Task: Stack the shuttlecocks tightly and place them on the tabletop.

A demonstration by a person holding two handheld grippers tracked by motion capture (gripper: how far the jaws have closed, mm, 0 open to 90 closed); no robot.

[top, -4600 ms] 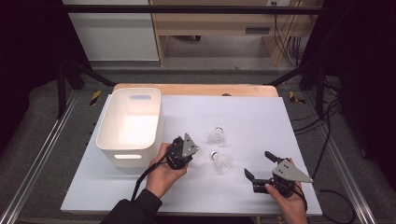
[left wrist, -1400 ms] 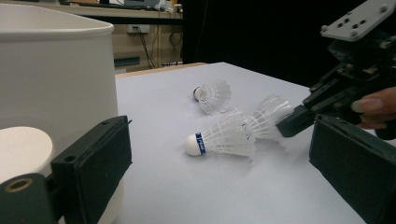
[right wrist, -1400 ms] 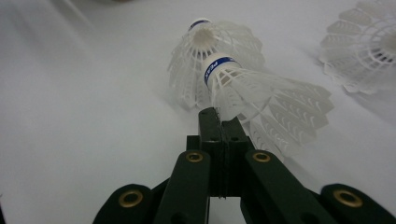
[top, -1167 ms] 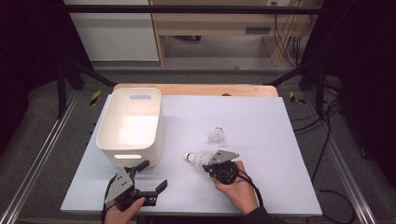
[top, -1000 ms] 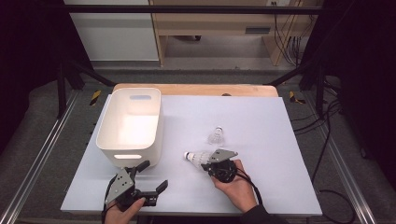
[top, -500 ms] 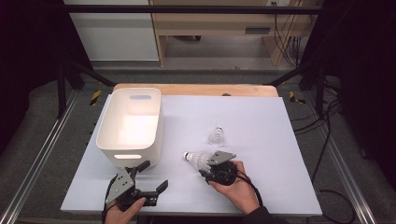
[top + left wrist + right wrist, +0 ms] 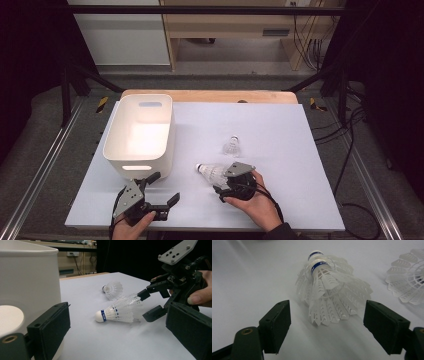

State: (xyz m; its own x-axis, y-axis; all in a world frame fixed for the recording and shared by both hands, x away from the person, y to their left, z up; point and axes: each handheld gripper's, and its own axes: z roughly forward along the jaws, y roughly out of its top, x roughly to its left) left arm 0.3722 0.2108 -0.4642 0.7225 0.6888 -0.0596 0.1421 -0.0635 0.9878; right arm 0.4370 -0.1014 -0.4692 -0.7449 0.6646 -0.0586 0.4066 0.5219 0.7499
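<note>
Right tool (image 7: 218,183) has just been opening, jaws apart; left tool (image 7: 165,189) gapes wide.

The right hand-held gripper (image 7: 220,184) has just opened its jaws, releasing the stacked shuttlecocks (image 7: 212,172) onto the table.

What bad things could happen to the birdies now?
The right claw has just been opening, so the stacked shuttlecocks lie loose on the table and might roll or slip apart. Closing on the thin skirts could crush them. The lone shuttlecock could get bumped.

White table (image 7: 300,150) — white bin (image 7: 140,132), two shuttlecocks (image 7: 212,171) (image 7: 231,145)
</note>
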